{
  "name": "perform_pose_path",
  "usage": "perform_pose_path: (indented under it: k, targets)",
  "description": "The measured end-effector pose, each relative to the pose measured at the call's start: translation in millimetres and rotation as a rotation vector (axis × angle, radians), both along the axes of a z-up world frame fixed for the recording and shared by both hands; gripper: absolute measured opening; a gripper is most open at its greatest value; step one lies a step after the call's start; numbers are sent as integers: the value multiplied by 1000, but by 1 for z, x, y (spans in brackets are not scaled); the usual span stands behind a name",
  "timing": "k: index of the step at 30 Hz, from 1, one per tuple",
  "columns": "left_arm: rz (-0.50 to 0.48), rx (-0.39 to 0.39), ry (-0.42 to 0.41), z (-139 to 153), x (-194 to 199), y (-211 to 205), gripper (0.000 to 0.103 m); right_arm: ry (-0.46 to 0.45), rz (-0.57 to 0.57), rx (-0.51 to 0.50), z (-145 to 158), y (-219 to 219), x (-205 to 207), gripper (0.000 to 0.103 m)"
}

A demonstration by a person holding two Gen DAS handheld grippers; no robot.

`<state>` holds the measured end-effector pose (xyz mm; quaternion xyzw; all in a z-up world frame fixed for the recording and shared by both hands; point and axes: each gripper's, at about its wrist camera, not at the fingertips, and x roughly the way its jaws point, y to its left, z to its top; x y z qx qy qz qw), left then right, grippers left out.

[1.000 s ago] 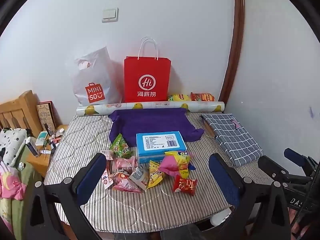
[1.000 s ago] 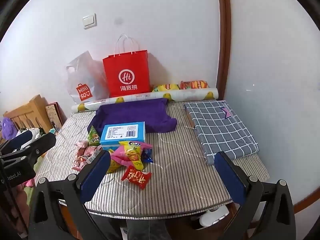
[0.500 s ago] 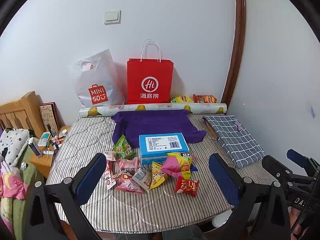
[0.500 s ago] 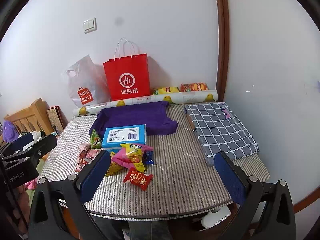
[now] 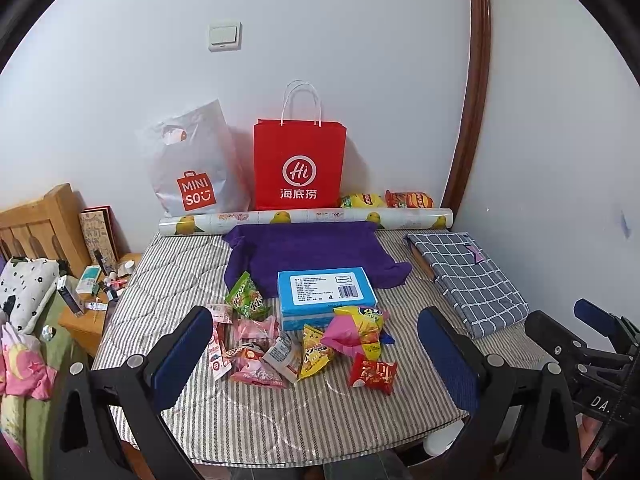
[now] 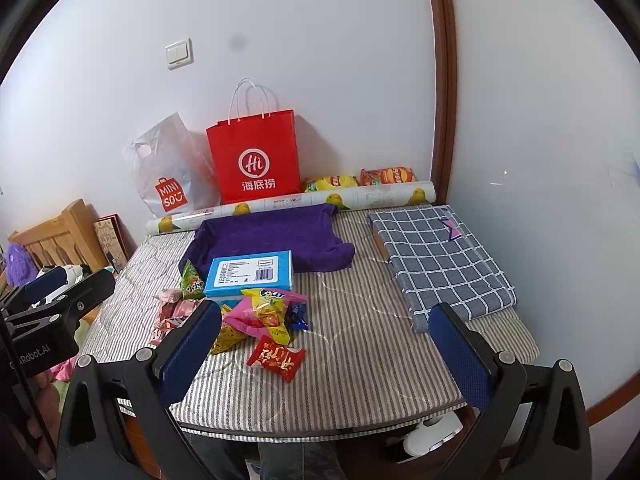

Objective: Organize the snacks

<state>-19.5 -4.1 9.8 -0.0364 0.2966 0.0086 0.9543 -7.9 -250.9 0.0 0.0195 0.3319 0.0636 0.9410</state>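
Left hand-held gripper [image 5: 312,354]: jaws spread wide, nothing between the blue pads, hanging over the near edge of the counter [image 5: 280,420]. Right hand-held gripper [image 6: 326,350]: likewise wide open and empty, over the near edge; in the left wrist view its body shows at the lower right of the frame.

Counter carries a grey-striped quilted cover. Snack pile sits centre-left, lower middle of both frames. Nearest piece: red snack packet [image 5: 373,373], lying apart at the front. Just behind it a yellow snack bag [image 5: 314,352] and a pink-and-yellow packet [image 5: 354,330], overlapping. To their left, pink wrapped snacks [image 5: 254,328] in a loose heap, some touching. Green snack bag [image 5: 246,296] at the back left of the pile, tilted up.

Blue box [image 5: 326,294] lies flat behind the pile, its near edge touching the packets, its far part resting on a purple cloth [image 5: 304,250].

Right side of frame: folded grey checked cloth [image 5: 468,276], well apart from the snacks.

Far edge: printed paper roll [image 5: 308,218] lying along the wall. Behind it, upright, a red paper bag [image 5: 300,164] and a white plastic bag [image 5: 192,164] side by side. Two chip bags [image 5: 386,200] lie right of the red bag, behind the roll
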Motion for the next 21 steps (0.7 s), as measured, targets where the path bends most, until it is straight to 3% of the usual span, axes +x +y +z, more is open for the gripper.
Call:
perform_pose_path:
  k: [21]
  targets:
    - [-1,2,-4,5,0,0,103,-11,-2,14,1,-1,-5,102]
